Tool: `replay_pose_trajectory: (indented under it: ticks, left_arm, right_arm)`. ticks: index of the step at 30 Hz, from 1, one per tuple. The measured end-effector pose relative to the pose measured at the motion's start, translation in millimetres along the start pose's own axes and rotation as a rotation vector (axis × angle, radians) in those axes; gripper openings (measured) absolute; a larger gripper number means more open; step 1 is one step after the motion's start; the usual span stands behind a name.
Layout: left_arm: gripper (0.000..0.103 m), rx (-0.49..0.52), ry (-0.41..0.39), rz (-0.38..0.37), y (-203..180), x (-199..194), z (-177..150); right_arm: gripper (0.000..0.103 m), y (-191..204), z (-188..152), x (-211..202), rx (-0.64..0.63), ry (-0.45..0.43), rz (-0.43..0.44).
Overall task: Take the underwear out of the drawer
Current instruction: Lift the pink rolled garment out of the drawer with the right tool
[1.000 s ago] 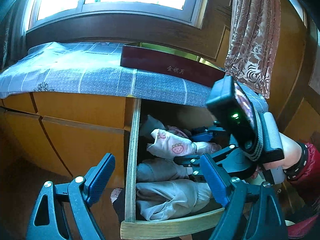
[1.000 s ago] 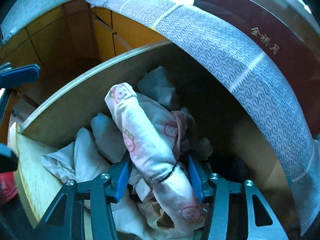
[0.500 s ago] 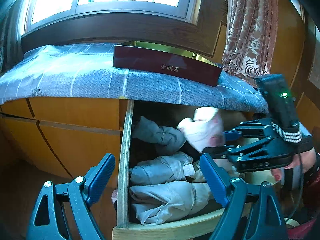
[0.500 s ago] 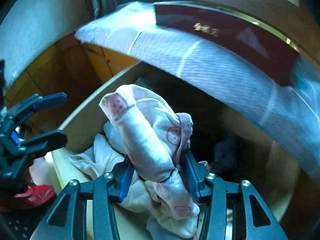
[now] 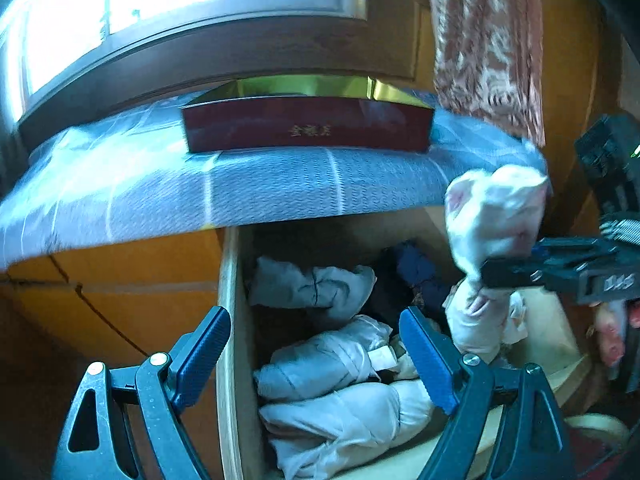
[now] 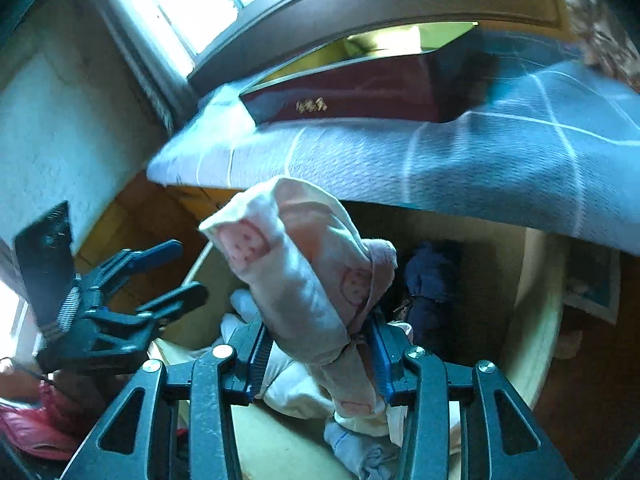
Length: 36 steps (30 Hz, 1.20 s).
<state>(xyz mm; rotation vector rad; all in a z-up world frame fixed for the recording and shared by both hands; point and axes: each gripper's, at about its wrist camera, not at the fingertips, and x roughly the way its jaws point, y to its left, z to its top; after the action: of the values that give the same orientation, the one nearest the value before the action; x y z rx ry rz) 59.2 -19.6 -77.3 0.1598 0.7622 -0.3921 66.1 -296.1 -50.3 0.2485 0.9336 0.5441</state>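
The right gripper has its ribbed blue pads pressed on both sides of a soft roll of pale pink underwear printed with small round pink faces and cinched by a thin dark band, and the jaws are closing further on it. The roll stands tilted above the open drawer, clear of the bundles below; in the left wrist view it shows at the right, its top against the hanging edge of the cloth, with the right gripper coming in sideways across its middle. The left gripper is spread wide with nothing between its fingers; one finger lies over the drawer's pale plywood side wall, the other over the folded clothes. Inside the drawer lie several rolled grey-white bundles, wrinkled and tied, and a dark blue bundle near the back. The cloth is blue-grey, finely woven, with thin light grid lines, draped over the orange-brown cabinet. On it rests a long glossy maroon box with gold lettering and a gold top. A patterned curtain hangs at the right.
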Motion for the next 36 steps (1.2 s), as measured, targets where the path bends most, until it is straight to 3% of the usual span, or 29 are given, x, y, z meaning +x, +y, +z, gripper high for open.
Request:
replay_pose_trajectory:
  ticks: [5, 10, 15, 17, 22, 26, 30, 36]
  left_arm:
    - [0.088, 0.191, 0.123, 0.038, -27.8, 32.0, 7.8]
    - [0.088, 0.292, 0.215, 0.052, -41.5, 58.3, 10.2]
    - [0.088, 0.386, 0.287, 0.119, -48.8, 85.6, 14.6]
    - [0.088, 0.472, 0.335, 0.145, -55.8, 99.5, 12.5]
    - [0.088, 0.673, 0.391, 0.190, -68.2, 120.6, 3.7]
    - [0.088, 0.813, 0.388, 0.169, -76.5, 129.1, 1.3]
    - [0.088, 0.786, 0.428, 0.109, -71.9, 144.0, -0.1]
    - [0.086, 0.661, 0.453, 0.017, -54.0, 156.2, -0.4]
  right_arm:
    - [0.041, -13.5, -6.6, -26.5, 0.073, -0.054, 0.029]
    - [0.041, -22.8, -14.3, -42.9, 0.115, -0.081, 0.056]
    - [0.041, -27.1, -13.3, -48.0, 0.141, -0.098, 0.074]
    - [0.041, -29.6, -11.5, -54.7, 0.143, -0.115, 0.069]
    - [0.041, -33.4, -9.8, -64.8, 0.150, -0.139, 0.077]
    - [0.041, -34.7, -9.7, -67.4, 0.148, -0.135, 0.076]
    - [0.041, -36.3, -3.8, -70.6, 0.151, -0.132, 0.091]
    - [0.041, -33.2, 22.6, -86.3, 0.126, -0.158, 0.100]
